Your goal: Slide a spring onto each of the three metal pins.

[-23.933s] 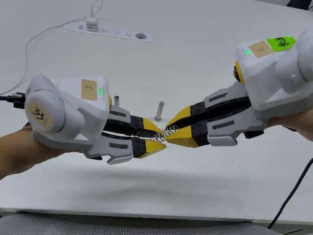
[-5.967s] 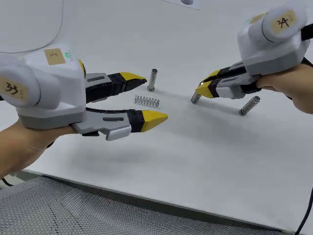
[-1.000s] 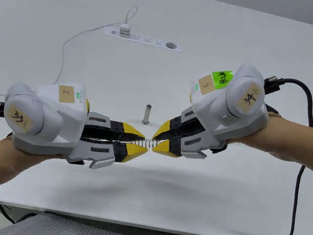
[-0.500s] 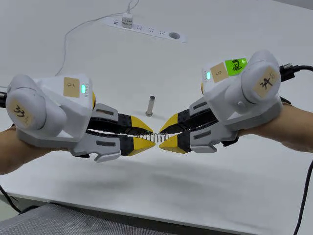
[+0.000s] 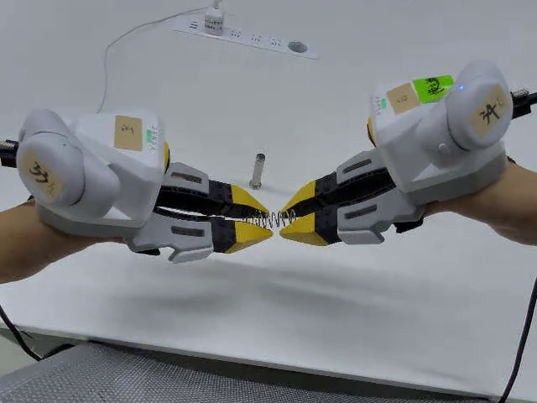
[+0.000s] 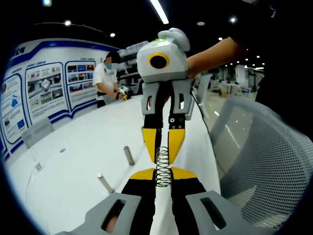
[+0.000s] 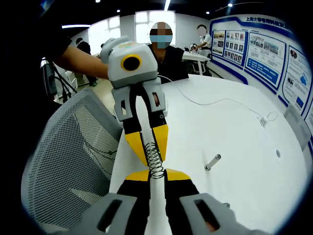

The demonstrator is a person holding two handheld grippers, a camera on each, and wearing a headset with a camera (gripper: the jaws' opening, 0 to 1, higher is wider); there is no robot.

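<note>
The spring (image 5: 273,220) lies level in the air above the table (image 5: 352,285); one end is pinched in the fingers (image 5: 247,200) of the left gripper (image 5: 262,222), the other end in those of the right gripper (image 5: 289,223); both pairs are pressed onto its coils, tip facing tip. Just behind it a bare metal pin (image 5: 258,170) stands upright on the table; in the left gripper view a second pin (image 6: 128,155), farther off, looks ribbed, so it probably already carries its spring.

The step in hand seems to be a hand-over before threading; it would go best if one gripper keeps a light hold near one end and the other lets go, leaving the bore free; then turn the spring upright, line its axis with the bare pin, and lower slowly; too hard a squeeze may crush the coils or flick the spring away.

The left gripper's round end cap bears a handwritten number, apparently 33; the right's apparently 34; a green sticker (image 5: 435,86) on the right gripper carries writing too small to read. A power strip (image 5: 247,38) lies at the table's far side.
</note>
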